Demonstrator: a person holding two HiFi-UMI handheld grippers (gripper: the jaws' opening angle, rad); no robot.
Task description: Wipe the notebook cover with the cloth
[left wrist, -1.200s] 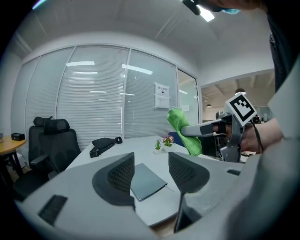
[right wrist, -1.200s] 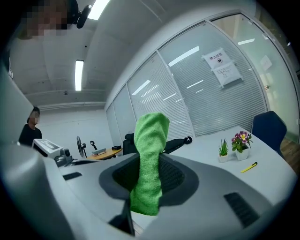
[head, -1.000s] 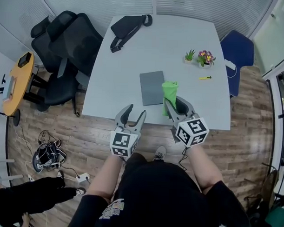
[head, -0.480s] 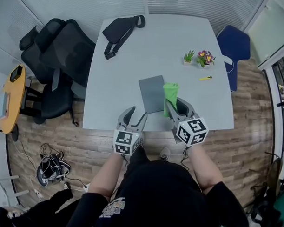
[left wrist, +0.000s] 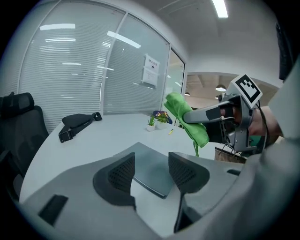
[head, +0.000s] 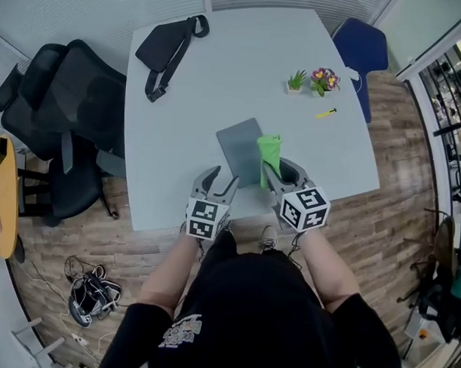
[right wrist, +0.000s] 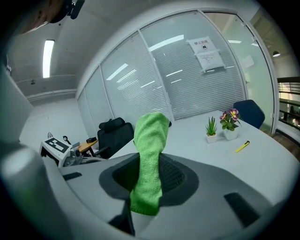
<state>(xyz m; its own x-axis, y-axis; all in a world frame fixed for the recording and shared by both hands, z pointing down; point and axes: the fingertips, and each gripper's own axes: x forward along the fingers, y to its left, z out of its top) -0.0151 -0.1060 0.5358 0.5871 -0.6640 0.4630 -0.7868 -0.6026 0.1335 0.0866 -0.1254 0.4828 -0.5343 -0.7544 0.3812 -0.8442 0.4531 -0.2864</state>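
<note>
A grey notebook lies flat on the white table, near its front edge; its near corner shows in the left gripper view. A green cloth hangs from my right gripper, which is shut on it just right of the notebook. In the right gripper view the cloth stands up between the jaws. My left gripper is open over the table's front edge, a little short of the notebook, with nothing between its fingers.
A black sling bag lies at the table's far left. Two small potted plants and a yellow pen sit at the far right. Black office chairs stand left of the table, a blue chair right.
Both grippers have come forward over the table's front edge toward the notebook. The cloth stays held in the right gripper. The camera has shifted, so the table sits further left.
</note>
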